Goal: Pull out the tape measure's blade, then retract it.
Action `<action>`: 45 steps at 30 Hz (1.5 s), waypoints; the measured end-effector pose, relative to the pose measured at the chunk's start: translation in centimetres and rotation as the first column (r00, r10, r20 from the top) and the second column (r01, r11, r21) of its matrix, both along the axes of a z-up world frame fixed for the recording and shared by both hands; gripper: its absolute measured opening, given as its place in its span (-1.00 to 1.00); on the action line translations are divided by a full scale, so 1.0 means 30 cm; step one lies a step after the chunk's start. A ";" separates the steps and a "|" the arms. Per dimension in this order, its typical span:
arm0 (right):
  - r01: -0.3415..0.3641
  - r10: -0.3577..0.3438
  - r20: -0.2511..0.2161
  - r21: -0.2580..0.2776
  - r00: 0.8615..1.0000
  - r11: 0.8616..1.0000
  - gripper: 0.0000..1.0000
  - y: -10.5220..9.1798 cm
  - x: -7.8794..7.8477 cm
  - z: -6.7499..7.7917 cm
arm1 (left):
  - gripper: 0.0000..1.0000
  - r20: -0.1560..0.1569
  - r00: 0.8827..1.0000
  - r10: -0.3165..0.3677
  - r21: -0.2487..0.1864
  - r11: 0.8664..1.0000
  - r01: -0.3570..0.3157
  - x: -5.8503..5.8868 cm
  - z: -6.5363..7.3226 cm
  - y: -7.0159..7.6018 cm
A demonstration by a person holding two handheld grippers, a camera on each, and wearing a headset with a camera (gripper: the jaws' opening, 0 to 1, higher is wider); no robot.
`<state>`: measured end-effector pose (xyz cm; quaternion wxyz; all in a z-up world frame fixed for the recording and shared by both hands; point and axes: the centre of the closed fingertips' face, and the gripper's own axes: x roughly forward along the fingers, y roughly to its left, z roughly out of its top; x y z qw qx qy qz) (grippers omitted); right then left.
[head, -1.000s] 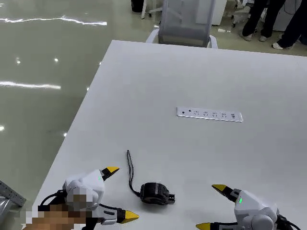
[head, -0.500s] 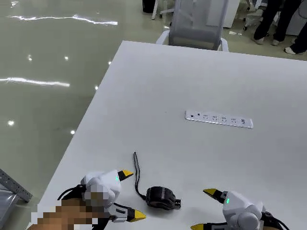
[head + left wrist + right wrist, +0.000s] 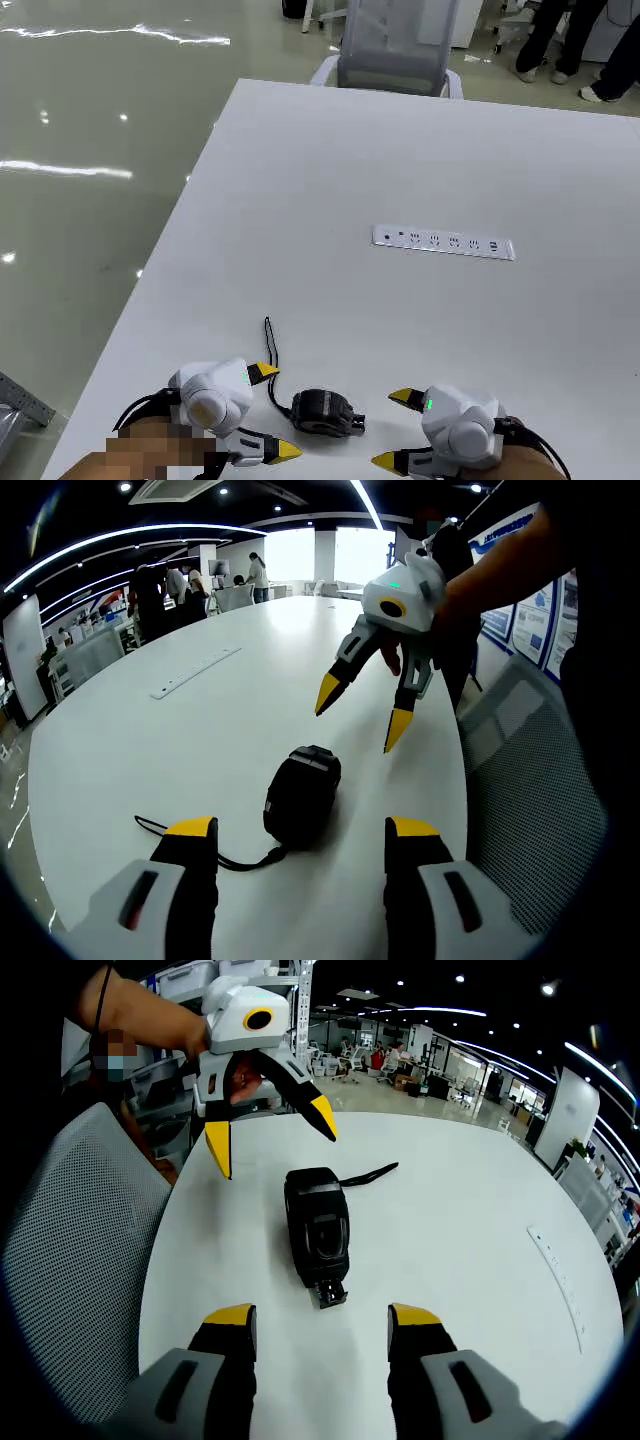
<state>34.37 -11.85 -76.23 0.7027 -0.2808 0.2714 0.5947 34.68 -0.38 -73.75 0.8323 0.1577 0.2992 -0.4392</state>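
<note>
The tape measure (image 3: pixel 322 411) lies flat on the white desk (image 3: pixel 400 150), in the lower middle of the head view and close to the near edge. It sits between the two tongs and neither touches it. The left tongs (image 3: pixel 278 411) are at its left in that frame and the right tongs (image 3: pixel 392 430) at its right. Both have their yellow-tipped jaws spread wide and hold nothing.

The case's long axis runs left to right across the head view, so it lies roughly along the line from one pair of tongs to the other. In the right gripper view the case sits straight ahead in the middle of the frame. The small blade tab (image 3: pixel 330 1293) at its lower end points back at that view's own jaws. A thin black strap (image 3: pixel 270 360) leaves the opposite end, on the left tongs' side, and trails up the frame away from the person.

The blade looks fully wound in, so I judge the pull has not begun. The tab is nearer the right tongs, which suits them for pinching it. The left tongs face the body of the case and could clamp it steady. The tab is small and low against the desk, so the pinch will need care.

A power strip (image 3: pixel 443 242) lies well apart, toward the middle right of the head view.
</note>
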 end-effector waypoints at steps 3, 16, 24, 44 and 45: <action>-0.026 0.026 -0.003 -0.017 1.000 1.000 -0.04 0.014 -0.004 -0.026 | 0.23 -0.008 1.000 -0.011 0.013 1.000 0.011 -0.009 -0.016 -0.002; -0.062 0.062 0.002 -0.062 0.998 0.996 -0.24 0.057 -0.004 -0.074 | 0.08 -0.015 0.999 -0.034 0.047 0.998 0.034 0.014 -0.047 -0.005; -0.064 0.064 -0.001 -0.075 0.998 0.995 -0.36 0.067 0.015 -0.102 | -0.04 -0.003 0.999 -0.037 0.048 0.998 0.037 0.030 -0.051 -0.036; -0.086 0.096 0.063 -0.147 0.993 0.985 -0.60 0.095 0.035 -0.133 | -0.27 -0.019 0.994 -0.110 0.126 0.986 0.112 0.032 -0.097 -0.074; -0.089 0.100 0.064 -0.149 0.993 0.985 -0.59 0.096 0.037 -0.135 | -0.27 -0.020 0.992 -0.123 0.130 0.984 0.124 0.029 -0.098 -0.076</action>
